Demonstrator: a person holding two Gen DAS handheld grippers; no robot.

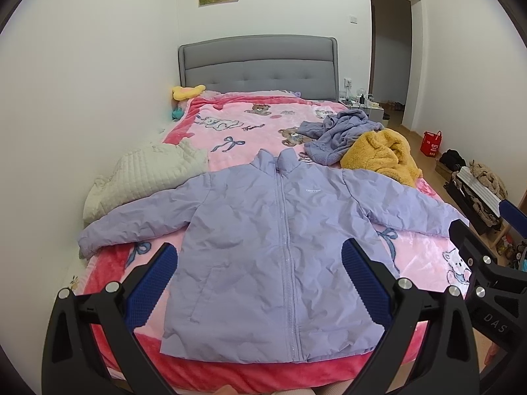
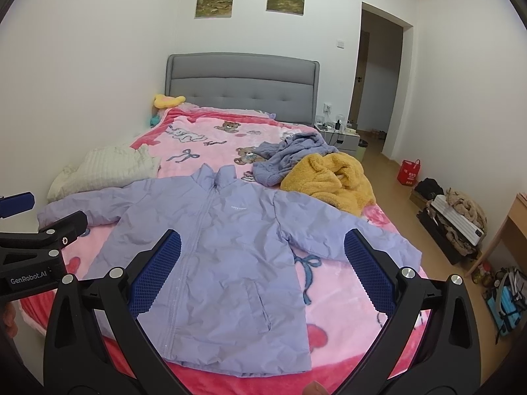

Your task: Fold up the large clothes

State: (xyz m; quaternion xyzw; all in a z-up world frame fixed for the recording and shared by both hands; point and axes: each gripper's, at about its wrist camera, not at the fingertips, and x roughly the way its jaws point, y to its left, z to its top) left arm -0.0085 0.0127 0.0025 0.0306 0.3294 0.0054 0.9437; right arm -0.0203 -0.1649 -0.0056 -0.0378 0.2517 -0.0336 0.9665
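A lilac zip-up jacket (image 1: 263,247) lies flat, front up, on the pink blanket of the bed (image 1: 425,260), collar toward the headboard, both sleeves spread out. It also shows in the right wrist view (image 2: 217,263). My left gripper (image 1: 260,283) is open and empty, held above the jacket's lower half. My right gripper (image 2: 263,273) is open and empty, above the jacket's right side near the pocket. Each gripper shows at the edge of the other's view.
A purple knit garment (image 1: 336,131) and a yellow fleece (image 1: 385,158) lie heaped on the bed's right. A white quilted garment (image 1: 148,174) lies on the left by the wall. Bags and a keyboard (image 2: 457,223) sit on the floor at right.
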